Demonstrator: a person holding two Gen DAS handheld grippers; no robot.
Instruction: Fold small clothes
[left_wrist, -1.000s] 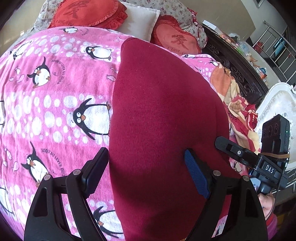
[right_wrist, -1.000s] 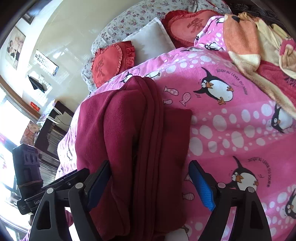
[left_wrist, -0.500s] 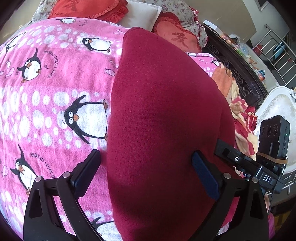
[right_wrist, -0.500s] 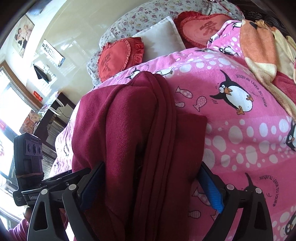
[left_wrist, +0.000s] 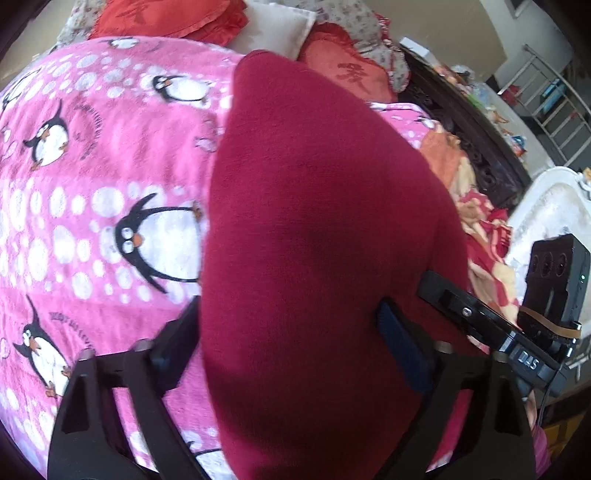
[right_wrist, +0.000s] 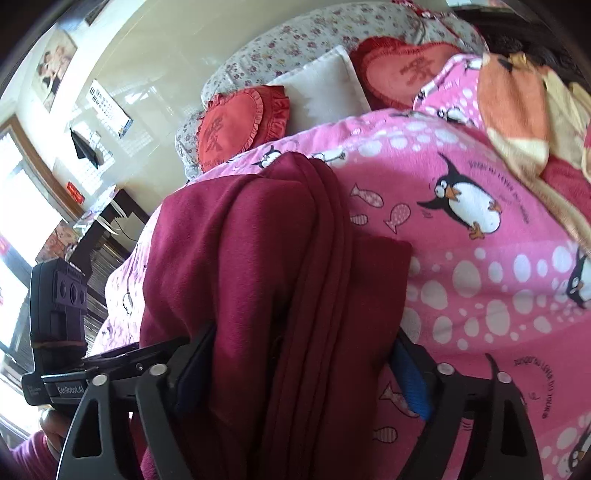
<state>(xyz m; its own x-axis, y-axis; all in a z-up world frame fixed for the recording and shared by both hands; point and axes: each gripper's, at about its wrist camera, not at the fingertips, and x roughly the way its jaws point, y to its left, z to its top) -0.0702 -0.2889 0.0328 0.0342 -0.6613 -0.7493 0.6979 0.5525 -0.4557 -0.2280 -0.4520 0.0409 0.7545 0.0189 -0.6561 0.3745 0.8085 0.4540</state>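
A dark red knit garment (left_wrist: 314, 229) lies folded lengthwise on the pink penguin blanket (left_wrist: 92, 184). In the right wrist view the garment (right_wrist: 258, 266) shows several stacked layers along its folded edge. My left gripper (left_wrist: 291, 339) is open, its jaws straddling the near end of the garment. My right gripper (right_wrist: 299, 373) is open too, its jaws straddling the garment's stacked edge. Each view shows the other gripper beside the cloth.
Red heart cushions (right_wrist: 236, 129) and a white pillow (right_wrist: 325, 92) lie at the head of the bed. An orange and cream blanket (right_wrist: 524, 110) is heaped at the right. A dark carved bed frame (left_wrist: 480, 155) runs along the far side.
Both grippers have moved forward over the garment, so the cloth now fills the gap between the jaws. The jaws stayed open.
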